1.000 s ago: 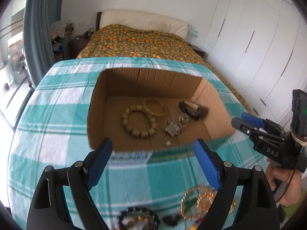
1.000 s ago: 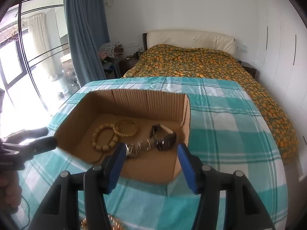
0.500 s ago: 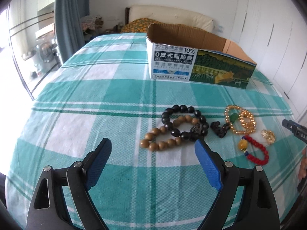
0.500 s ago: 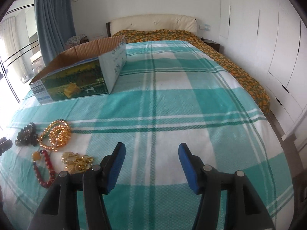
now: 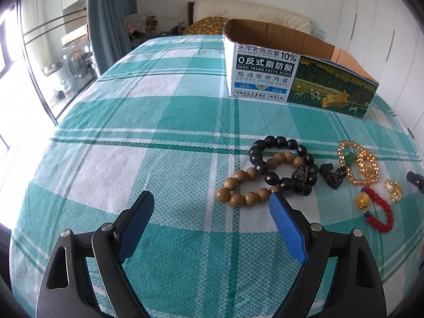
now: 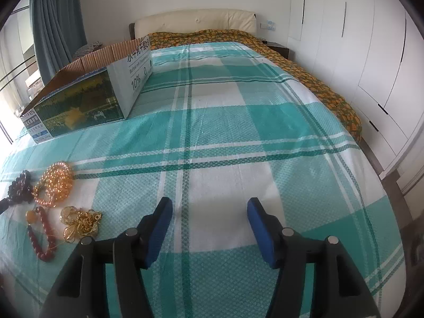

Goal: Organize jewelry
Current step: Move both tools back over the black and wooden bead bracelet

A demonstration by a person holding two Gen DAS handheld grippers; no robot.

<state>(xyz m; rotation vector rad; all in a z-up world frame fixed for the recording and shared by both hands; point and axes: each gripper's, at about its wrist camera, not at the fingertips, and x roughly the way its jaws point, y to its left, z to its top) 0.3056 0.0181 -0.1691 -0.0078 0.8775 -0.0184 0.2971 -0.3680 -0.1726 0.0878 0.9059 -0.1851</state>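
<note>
Jewelry lies on the teal plaid cloth [image 5: 159, 137]: a black bead bracelet [image 5: 283, 165] over a brown wooden bead bracelet [image 5: 238, 188], a dark knotted charm [image 5: 331, 176], an amber bead bracelet [image 5: 357, 164], a red bead string [image 5: 379, 209] and gold pieces [image 5: 393, 189]. My left gripper [image 5: 212, 201] is open and empty, just left of and nearer than the brown beads. My right gripper [image 6: 209, 209] is open and empty over bare cloth, right of the gold pieces [image 6: 79, 224], red string [image 6: 39, 234] and amber bracelet [image 6: 55, 182]. The cardboard box [image 5: 296, 69] stands beyond.
The box also shows at the left of the right wrist view [image 6: 87, 98]; its inside is hidden. An orange-patterned bedspread [image 6: 304, 61] lies beyond the cloth. White wardrobes [image 6: 371, 53] are on the right, a window and blue curtain [image 5: 108, 21] on the left.
Both grippers dropped from above the box, where they looked down into it, to low over the cloth in front of it. In the last half second they barely moved.
</note>
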